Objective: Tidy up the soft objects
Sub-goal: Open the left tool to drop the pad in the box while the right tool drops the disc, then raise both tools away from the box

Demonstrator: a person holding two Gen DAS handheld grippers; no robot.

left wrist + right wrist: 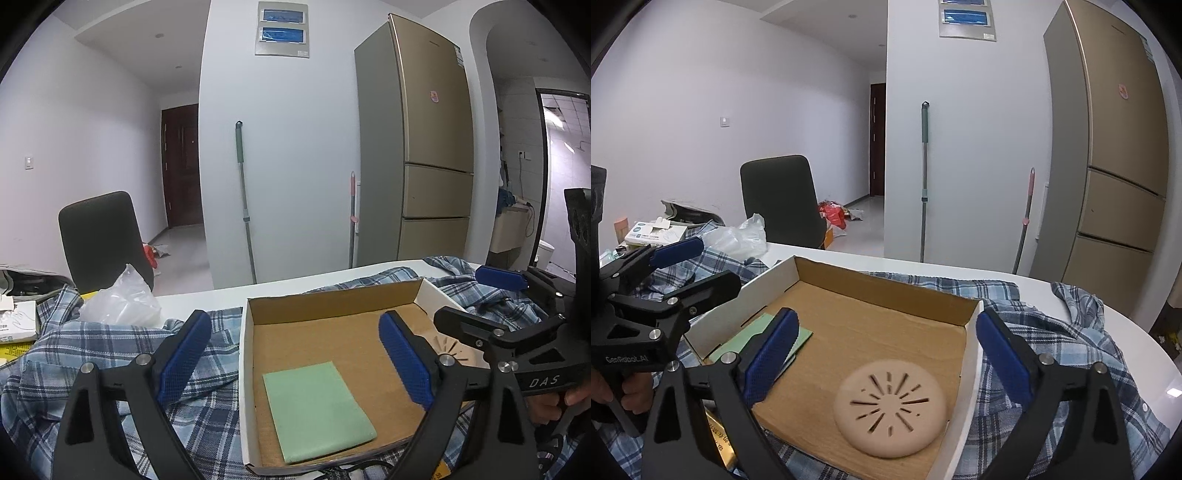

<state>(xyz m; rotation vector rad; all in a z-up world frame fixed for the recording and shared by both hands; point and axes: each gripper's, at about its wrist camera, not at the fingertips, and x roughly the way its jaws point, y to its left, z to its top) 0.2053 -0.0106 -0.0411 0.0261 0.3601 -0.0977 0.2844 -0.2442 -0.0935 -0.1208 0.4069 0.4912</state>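
We are in a home, in a room that opens onto a hallway. A tall gold fridge stands against the far wall, and we take it as our landmark. Just left of it lean a pink-handled mop and, further left, a green-handled mop. Far left of the fridge, a dark wooden door closes the hallway. To its right, a doorway shows a tiled bathroom. In front of the fridge, a white table carries a plaid shirt, with a dark chair behind it.
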